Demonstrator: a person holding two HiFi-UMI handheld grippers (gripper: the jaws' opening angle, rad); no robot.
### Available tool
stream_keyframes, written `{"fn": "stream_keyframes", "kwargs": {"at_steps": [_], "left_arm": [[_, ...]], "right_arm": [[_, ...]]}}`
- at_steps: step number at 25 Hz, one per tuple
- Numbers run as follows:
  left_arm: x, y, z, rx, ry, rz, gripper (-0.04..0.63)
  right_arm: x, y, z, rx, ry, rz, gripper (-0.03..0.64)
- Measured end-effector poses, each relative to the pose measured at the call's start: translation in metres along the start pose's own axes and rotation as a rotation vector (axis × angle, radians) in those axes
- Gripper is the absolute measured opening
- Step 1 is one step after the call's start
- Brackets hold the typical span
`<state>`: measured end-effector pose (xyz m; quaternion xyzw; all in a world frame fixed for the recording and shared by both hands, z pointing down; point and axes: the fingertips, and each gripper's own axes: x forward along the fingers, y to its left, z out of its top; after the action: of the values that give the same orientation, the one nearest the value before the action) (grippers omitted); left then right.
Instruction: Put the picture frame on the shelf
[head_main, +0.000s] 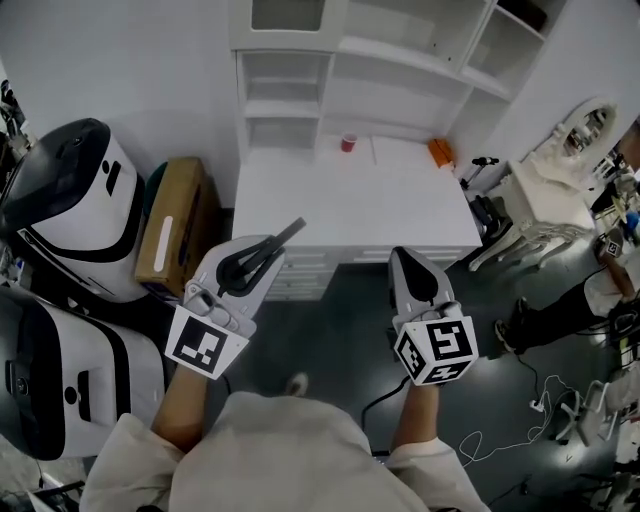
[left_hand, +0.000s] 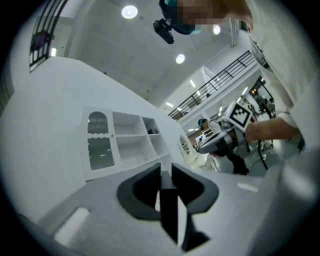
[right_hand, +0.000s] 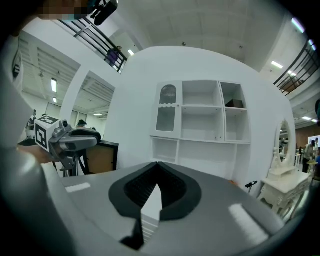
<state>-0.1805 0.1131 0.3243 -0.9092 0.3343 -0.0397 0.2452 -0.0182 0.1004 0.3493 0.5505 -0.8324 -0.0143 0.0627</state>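
Nearest the lens, a pale sweatshirt (head_main: 270, 450) is seen across the bottom of the head view, with both forearms stretched forward. At far left two large white-and-black machines (head_main: 70, 200) are parked on the dark grey floor (head_main: 340, 320), and a brown cardboard box (head_main: 172, 225) is propped beside them. The left tool (head_main: 272, 248) is held level over the floor, short of the furniture. Its jaws are pinched on a thin dark panel, which appears to be the picture frame (left_hand: 170, 215) viewed edge-on, with a pale strip shown along one side. One dark end of it is seen jutting past the jaw tips toward the tabletop (head_main: 350, 205). That tabletop is white and backed against a white wall, with drawers set below its front edge. A white shelf unit (head_main: 400, 70) is mounted on it, divided into open compartments, with a glazed door at upper left. A small pink cup (head_main: 348, 143) is placed at the back of the tabletop, and an orange object (head_main: 441, 152) near its right rear corner. The right tool (head_main: 402, 256) is held level beside the left one, well apart from it. Its jaws are pressed together at the tips, with nothing gripped. At far right a white dressing table (head_main: 545, 195) with an oval mirror (head_main: 590, 125) is set, and loose cables (head_main: 500, 440) are strewn over the floor.
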Motion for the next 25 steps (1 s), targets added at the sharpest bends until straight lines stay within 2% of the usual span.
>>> {"fn": "stream_keyframes", "kwargs": {"at_steps": [12,17,25], "left_arm": [[0.079,0.021,-0.024,0.03,-0.003,-0.044,0.064],[0.115,0.042,-0.038,0.07,0.0,-0.071,0.064],[0.211,0.084,-0.057,0.138,-0.034,-0.115,0.064]], "right_arm": [[0.051,-0.056,0.017,-0.048,-0.038,0.004,0.005],[0.077,-0.078,0.015,-0.04,-0.046,-0.026,0.005],[0.146,-0.146,0.024,-0.058,-0.056,-0.058,0.005]]}}
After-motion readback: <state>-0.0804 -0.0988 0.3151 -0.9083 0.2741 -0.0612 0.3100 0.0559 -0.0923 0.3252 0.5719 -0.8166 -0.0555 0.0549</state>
